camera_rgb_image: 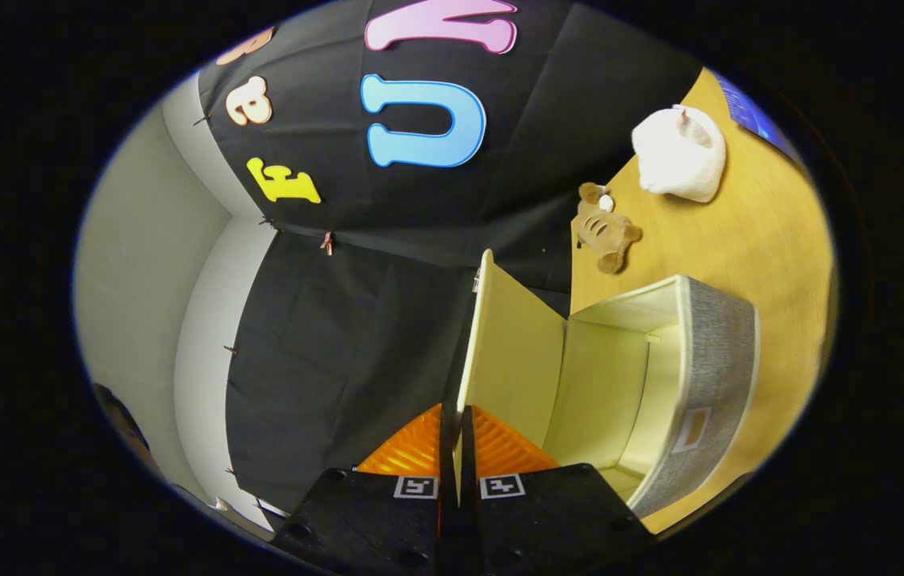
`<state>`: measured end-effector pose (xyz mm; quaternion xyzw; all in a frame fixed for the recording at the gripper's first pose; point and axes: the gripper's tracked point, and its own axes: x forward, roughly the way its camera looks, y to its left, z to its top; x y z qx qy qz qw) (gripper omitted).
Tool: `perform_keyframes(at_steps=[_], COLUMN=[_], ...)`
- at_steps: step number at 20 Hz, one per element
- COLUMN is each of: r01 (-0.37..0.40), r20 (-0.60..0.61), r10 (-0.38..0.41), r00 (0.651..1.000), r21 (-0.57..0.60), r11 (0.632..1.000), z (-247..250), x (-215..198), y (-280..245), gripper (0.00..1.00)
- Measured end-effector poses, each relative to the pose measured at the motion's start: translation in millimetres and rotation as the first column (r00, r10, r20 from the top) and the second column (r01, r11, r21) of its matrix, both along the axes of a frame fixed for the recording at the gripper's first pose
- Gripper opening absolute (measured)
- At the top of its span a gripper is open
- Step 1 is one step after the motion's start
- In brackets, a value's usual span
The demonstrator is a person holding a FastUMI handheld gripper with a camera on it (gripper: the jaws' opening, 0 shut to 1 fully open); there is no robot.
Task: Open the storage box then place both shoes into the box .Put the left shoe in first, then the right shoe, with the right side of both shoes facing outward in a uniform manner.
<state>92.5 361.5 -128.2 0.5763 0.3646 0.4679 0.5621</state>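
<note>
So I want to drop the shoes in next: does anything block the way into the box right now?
Nothing visible does. The gripper is shut on the lid, holding it swung up off the storage box, and what shows of the inside looks empty. The brown plush toy and white plush toy lie beyond it on the table.

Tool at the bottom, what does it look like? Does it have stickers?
The tool has two wedge-shaped fingers with ribbed faces. Each sits on a blocky base with small round holes, and each base carries a square black-and-white marker, like a tiny maze. The fingers pinch the edge of the lid.
</note>
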Motion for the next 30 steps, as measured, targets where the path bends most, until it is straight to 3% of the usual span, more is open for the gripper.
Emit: perform_keyframes(at_steps=[4, 7, 11, 16, 22, 25, 28, 30], r01=[0.024, 0.044, 0.017, -0.025, -0.035, -0.047, -0.037, -0.019], r20=[0.011, 0.085, 0.158, 0.15, 0.157, 0.149, 0.157, 0.179], r10=[-0.024, -0.036, 0.008, 0.061, 0.086, 0.101, 0.094, 0.082], r00=[1.0, 0.996, 0.987, 0.987, 0.984, 0.984, 0.983, 0.98], r21=[-0.04, -0.093, -0.154, -0.228, -0.305, -0.328, -0.332, -0.33], r11=[0.999, 0.995, 0.988, 0.973, 0.952, 0.944, 0.943, 0.944], z=[19.0, 43.1, 62.1, 56.7, 46.4, 46.0, 47.0, 50.1], x=[9.7, 12.7, 6.1, -2.0, -12.9, -14.7, -12.9, -10.1], y=[35.3, 66.8, 121.0, 190.0, 228.1, 233.3, 228.9, 220.2], gripper=[0.04, 0.04, 0.05, 0.05, 0.08, 0.17, 0.38, 0.44])
